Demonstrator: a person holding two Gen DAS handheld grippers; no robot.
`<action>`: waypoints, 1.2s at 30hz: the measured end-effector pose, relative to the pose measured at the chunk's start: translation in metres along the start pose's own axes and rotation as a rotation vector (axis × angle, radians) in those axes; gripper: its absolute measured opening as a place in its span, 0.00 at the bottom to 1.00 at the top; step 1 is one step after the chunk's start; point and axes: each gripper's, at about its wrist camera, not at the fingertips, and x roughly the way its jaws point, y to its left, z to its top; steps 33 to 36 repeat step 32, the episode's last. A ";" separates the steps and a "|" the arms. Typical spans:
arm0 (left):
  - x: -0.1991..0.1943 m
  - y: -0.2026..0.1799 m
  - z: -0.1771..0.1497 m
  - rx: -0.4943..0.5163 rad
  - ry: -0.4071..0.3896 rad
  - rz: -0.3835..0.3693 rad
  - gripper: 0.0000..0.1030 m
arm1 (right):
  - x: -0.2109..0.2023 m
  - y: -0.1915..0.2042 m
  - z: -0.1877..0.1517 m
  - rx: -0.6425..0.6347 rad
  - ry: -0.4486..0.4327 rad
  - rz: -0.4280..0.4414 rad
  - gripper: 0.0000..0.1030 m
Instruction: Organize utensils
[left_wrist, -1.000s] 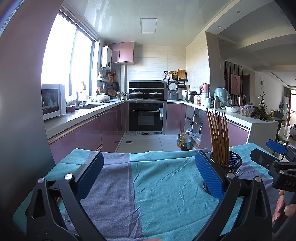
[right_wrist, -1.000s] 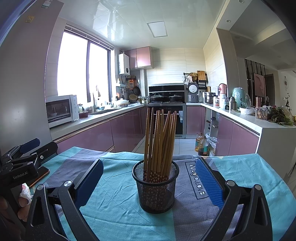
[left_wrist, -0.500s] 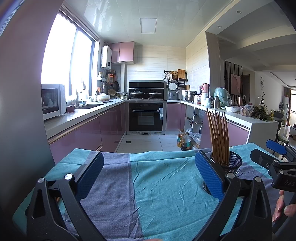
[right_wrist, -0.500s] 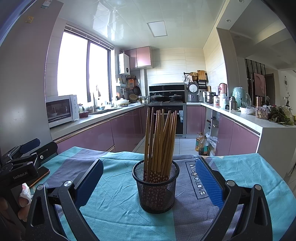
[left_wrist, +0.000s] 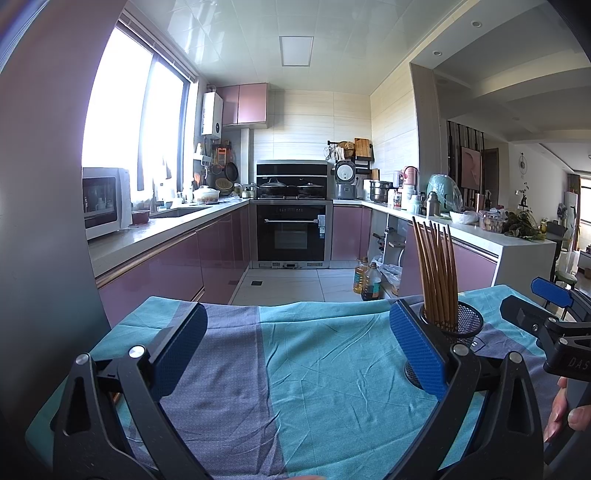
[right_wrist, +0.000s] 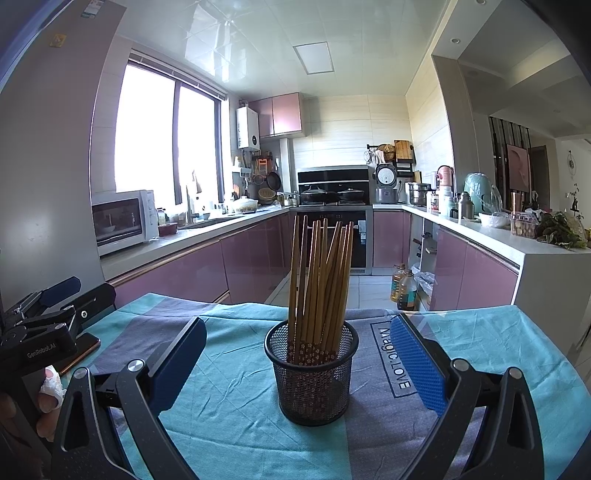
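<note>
A black mesh cup (right_wrist: 312, 373) stands upright on the table, centred in the right wrist view. Several brown chopsticks (right_wrist: 319, 280) stand in it, leaning a little apart. My right gripper (right_wrist: 295, 360) is open, its blue pads on either side of the cup without touching it. In the left wrist view the same cup (left_wrist: 458, 325) with its chopsticks (left_wrist: 436, 273) shows behind the right pad. My left gripper (left_wrist: 297, 345) is open with only cloth between its pads. Each gripper also appears at the edge of the other's view.
A teal and grey cloth (right_wrist: 229, 406) printed "Magic.LOVE" covers the table (left_wrist: 325, 387). A phone (right_wrist: 79, 350) lies at its left edge. Behind the table runs a kitchen aisle with pink cabinets, an oven, and oil bottles (right_wrist: 404, 291) on the floor.
</note>
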 end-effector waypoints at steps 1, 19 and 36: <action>0.000 0.000 0.000 -0.001 0.000 0.000 0.95 | 0.000 0.000 0.000 0.002 0.000 0.000 0.94; 0.001 -0.001 -0.002 0.004 0.004 0.009 0.95 | 0.002 0.000 -0.001 0.008 0.004 0.002 0.94; 0.036 0.010 -0.016 0.025 0.158 0.046 0.95 | 0.035 -0.059 -0.023 0.006 0.209 -0.190 0.94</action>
